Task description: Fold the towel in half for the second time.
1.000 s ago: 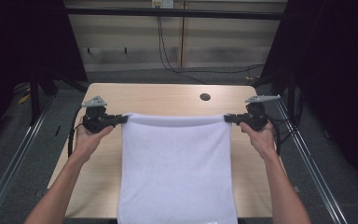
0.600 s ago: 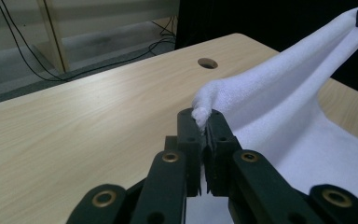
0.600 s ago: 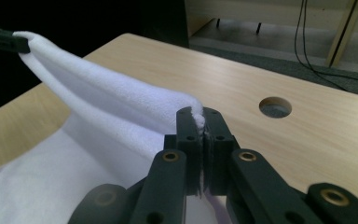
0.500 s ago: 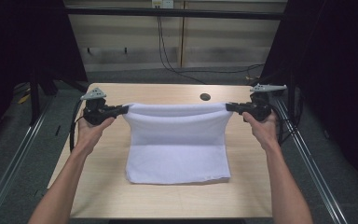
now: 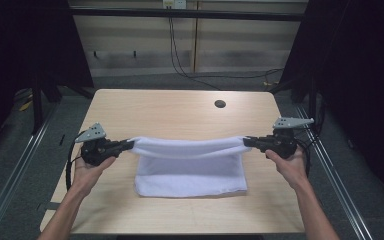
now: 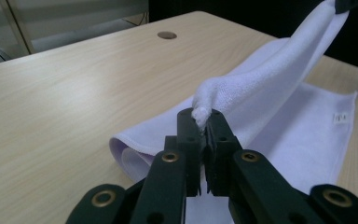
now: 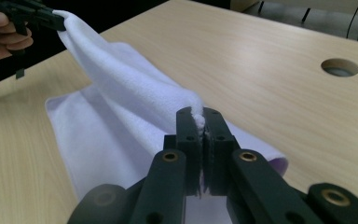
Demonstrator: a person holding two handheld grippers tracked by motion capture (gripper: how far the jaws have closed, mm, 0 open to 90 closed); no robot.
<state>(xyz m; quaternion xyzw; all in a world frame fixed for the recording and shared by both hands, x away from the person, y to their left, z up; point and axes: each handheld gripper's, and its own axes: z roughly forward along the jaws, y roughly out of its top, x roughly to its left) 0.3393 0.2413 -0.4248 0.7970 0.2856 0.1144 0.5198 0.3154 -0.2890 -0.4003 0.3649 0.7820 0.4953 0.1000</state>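
Overhead, a person's two hands are gripping a left gripper (image 5: 126,145) and a right gripper (image 5: 246,141), and a white towel (image 5: 190,172) is hanging between them above a light wooden table (image 5: 180,112). From this height the jaw tips are too small to make out; the cloth is simply meeting each black tip. Both forearms are running off the bottom edge.

The left gripper view is showing the left gripper (image 6: 204,122) with its jaws pressed together on a pinched corner of the towel (image 6: 279,84); a tuft is poking out above the tips. The lifted edge is rising toward the upper right, where its far end is being cut off at the frame corner. A small tag (image 6: 339,117) is lying on the flat layer, its print too small to read. A folded edge is resting on the table near the jaws.

The right gripper view is showing the right gripper (image 7: 199,120) likewise clamped on its towel (image 7: 130,88) corner. Farther off, the left hand (image 7: 2,35) is partly cut by the frame edge. A round hole (image 7: 339,66) in the tabletop is also lying near the far edge in the high view.
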